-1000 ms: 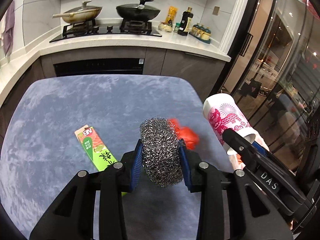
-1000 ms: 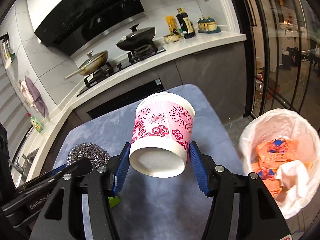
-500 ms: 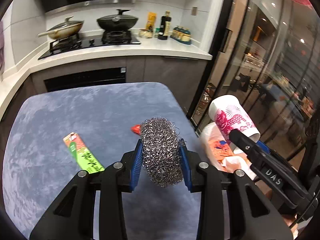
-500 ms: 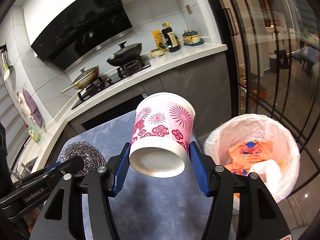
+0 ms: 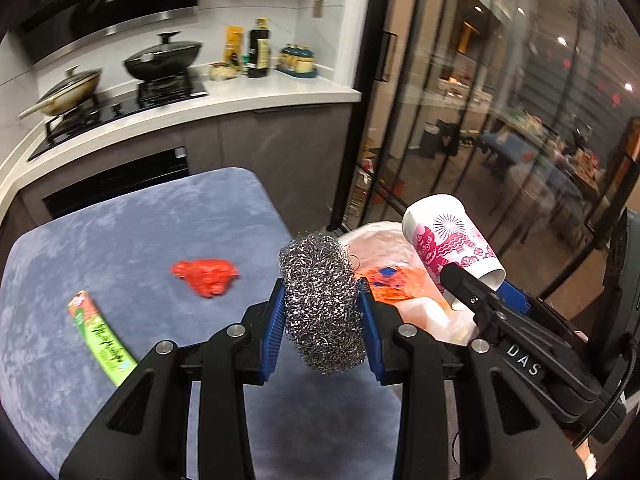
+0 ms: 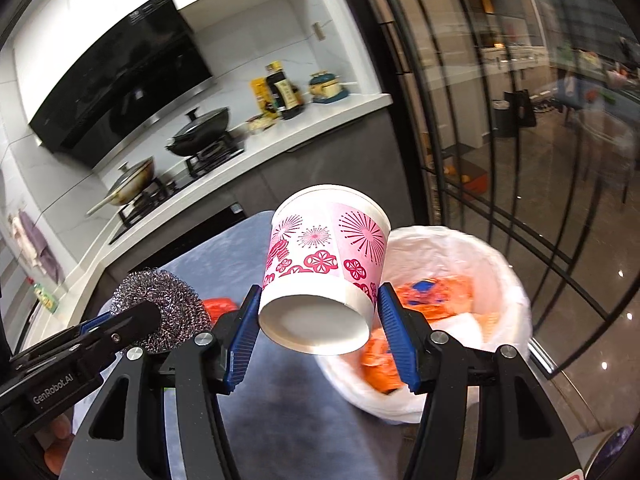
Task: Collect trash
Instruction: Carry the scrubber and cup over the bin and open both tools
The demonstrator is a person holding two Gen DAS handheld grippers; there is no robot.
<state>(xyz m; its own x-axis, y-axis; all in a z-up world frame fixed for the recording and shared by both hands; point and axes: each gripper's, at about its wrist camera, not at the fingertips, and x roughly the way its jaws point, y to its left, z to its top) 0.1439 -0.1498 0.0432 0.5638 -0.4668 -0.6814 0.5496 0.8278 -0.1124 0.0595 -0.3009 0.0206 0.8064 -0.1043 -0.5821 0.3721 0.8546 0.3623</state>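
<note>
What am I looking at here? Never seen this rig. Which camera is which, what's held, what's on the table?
No robot arm: a person carries a handheld two-finger gripper in each hand, and each has a fisheye camera looking forward along its fingers.

The left wrist view shows the left gripper shut on a steel wool scrubber. The right wrist view shows the right gripper shut on a pink-patterned paper cup, tilted with its base toward the camera. Each gripper also appears at the edge of the other's picture.

On the blue-grey table lie a crumpled red wrapper and a green packet. Beside the table's far edge stands a trash bin with a white liner, already holding orange wrappers. Behind is a kitchen counter with a stove and pans.

Both grippers are near the bin, so probably both items go in next.
</note>
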